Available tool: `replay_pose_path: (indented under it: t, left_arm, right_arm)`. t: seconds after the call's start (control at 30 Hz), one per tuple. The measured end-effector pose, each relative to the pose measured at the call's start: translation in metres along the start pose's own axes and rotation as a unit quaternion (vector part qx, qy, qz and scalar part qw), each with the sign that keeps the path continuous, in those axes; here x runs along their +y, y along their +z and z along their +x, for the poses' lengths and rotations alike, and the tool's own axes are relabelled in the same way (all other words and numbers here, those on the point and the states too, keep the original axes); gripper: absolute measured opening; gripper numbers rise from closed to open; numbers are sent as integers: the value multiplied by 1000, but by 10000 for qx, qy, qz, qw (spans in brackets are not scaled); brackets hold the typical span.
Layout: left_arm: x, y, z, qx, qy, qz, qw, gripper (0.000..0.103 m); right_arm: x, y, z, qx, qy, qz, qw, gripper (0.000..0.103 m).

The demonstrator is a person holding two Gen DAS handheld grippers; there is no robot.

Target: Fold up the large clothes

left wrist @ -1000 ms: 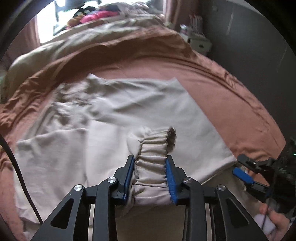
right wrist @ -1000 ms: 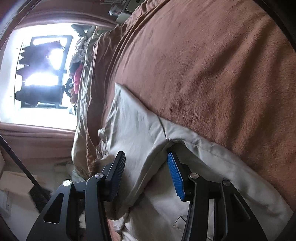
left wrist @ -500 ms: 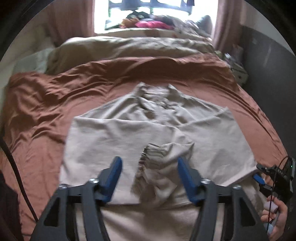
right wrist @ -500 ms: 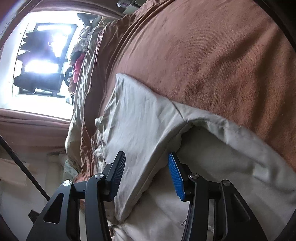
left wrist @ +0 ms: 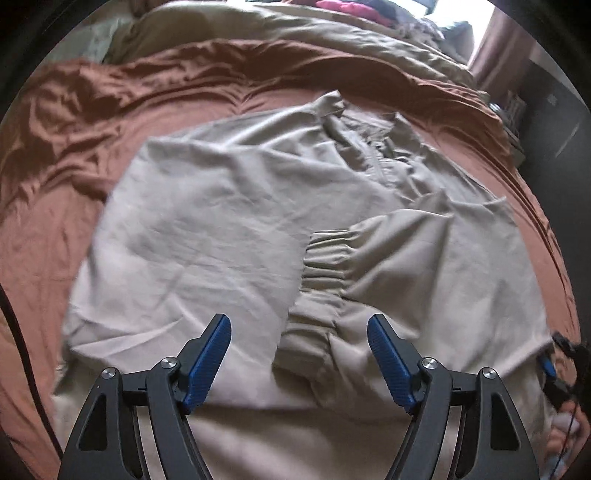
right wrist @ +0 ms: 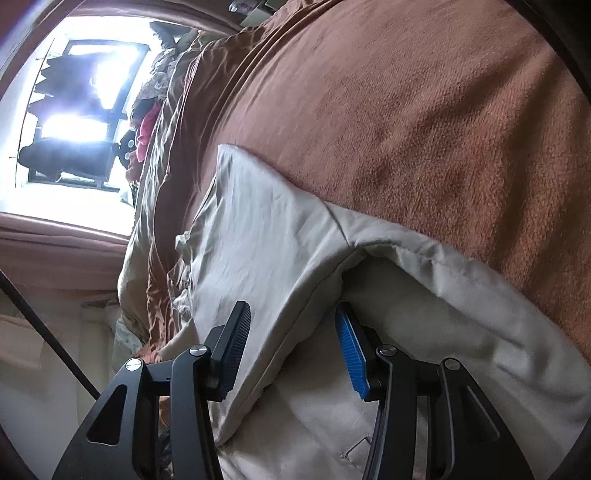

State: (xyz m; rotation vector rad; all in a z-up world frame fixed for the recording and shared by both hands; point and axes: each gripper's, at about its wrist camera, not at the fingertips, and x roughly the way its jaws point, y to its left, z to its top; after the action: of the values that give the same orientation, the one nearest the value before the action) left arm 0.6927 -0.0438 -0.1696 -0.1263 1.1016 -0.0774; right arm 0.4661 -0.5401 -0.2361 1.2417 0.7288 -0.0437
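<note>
A beige jacket (left wrist: pixel 229 221) lies spread on a brown bed sheet (left wrist: pixel 55 221), with a sleeve folded across its front. The sleeve's elastic cuff (left wrist: pixel 321 266) rests on the jacket body. My left gripper (left wrist: pixel 299 332) hangs just above it. Its jaws are opening, and the cuff lies between them without touching the pads. At the jacket's right edge my right gripper (left wrist: pixel 552 363) shows small. In the right wrist view the right gripper (right wrist: pixel 291 332) is shut on a thick fold of the jacket (right wrist: pixel 266 240). The cloth fills the gap and tents over the blue pad (right wrist: pixel 349 354).
A rumpled beige duvet (left wrist: pixel 277 33) and piled clothes lie at the far end of the bed, under a bright window (right wrist: pixel 74 110). A hand (left wrist: pixel 569 417) holds the right gripper at the bed's right side. A black cable (left wrist: pixel 18 332) runs down the left.
My left gripper let go of the sleeve cuff and opened wide; the cuff now lies on the jacket. The left view swung across the bed. The fold in the right gripper rose slightly.
</note>
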Motion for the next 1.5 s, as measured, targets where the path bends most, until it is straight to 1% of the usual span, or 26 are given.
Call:
replay_pose_path:
  t: [0.1,0.2,0.27,0.33,0.37,0.4,0.43,0.47,0.5,0.53,0.57,0.6,0.63,0.7,0.77,0.87,0.93,1.0,1.03,1.13,1.23,1.3,1.43,1.5]
  left_arm:
    - [-7,7,20,100,-89,62,9999,78]
    - [-16,11,40,223,9,252,9994,78]
    - [-16,12,53,369,13,203,9991,77]
    - [-16,9,60,407,14,210,9990,76]
    - [-17,7,60,380,40,283,9989,69]
    - [-18,6,58,387,24,334,9987,53]
    - [-19,6,57,411,-2,352,9985,46]
    - [-19,5,54,450,74,381,9982,38]
    - [-18,5,51,463,77,402,9981,35]
    - [-16,5,47,452,70,409,9981,35]
    - [-12,4,40,384,198,421,9982,33]
    - [-10,5,37,320,316,418,9981,32]
    - [-4,6,32,234,436,373,9981,32]
    - [12,6,24,151,443,132,9988,32]
    - [24,4,20,160,329,-43,9993,32]
    - [31,2,15,192,157,-146,9996,37]
    - [30,1,10,117,119,-130,9998,41]
    - [32,0,-4,-13,209,-140,9997,50]
    - [32,1,-8,-53,225,-142,9996,51]
    - [34,-3,-34,-236,89,-198,9995,53]
    - [36,-16,-62,-374,-18,-244,9990,55]
    - [38,-30,-83,-457,-98,-291,9985,61]
    - [42,-58,-113,-550,-212,-286,9979,68]
    - [46,-72,-127,-582,-278,-295,9975,79]
  right_arm:
    - [0,2,-3,-34,20,16,10000,46]
    - [0,4,-4,-67,28,-1,10000,46]
    - [0,5,-4,-74,19,17,10000,46]
    - [-2,4,-2,-65,10,41,10000,46]
    - [-2,3,-2,-65,-3,37,10000,46]
    - [-2,3,-1,-60,-28,21,10000,46]
    - [-1,2,2,-52,-65,-9,10000,46]
    - [0,3,4,-41,-94,-26,9999,46]
    - [0,3,7,-28,-142,-54,9999,46]
    - [1,4,10,-25,-158,-70,9998,46]
    - [0,5,12,-32,-168,-89,9998,41]
    - [0,8,11,-36,-180,-100,9998,41]
    - [0,10,10,-48,-162,-106,9998,41]
    - [-2,14,7,-88,-113,-74,9999,41]
    - [-6,15,5,-79,-44,-4,10000,41]
    - [-5,14,5,-67,-73,-33,9999,41]
    - [-2,12,4,-58,-126,-94,9999,41]
    - [1,12,4,-21,-133,-129,9998,41]
    - [2,11,4,-1,-138,-148,9998,41]
    - [5,8,-4,-3,-261,-217,9994,41]
    - [12,1,-22,-133,-382,-504,9979,41]
    - [15,-5,-34,-162,-388,-684,9968,41]
    - [19,-15,-57,-300,-435,-834,9951,41]
    - [20,-26,-71,-406,-600,-970,9926,43]
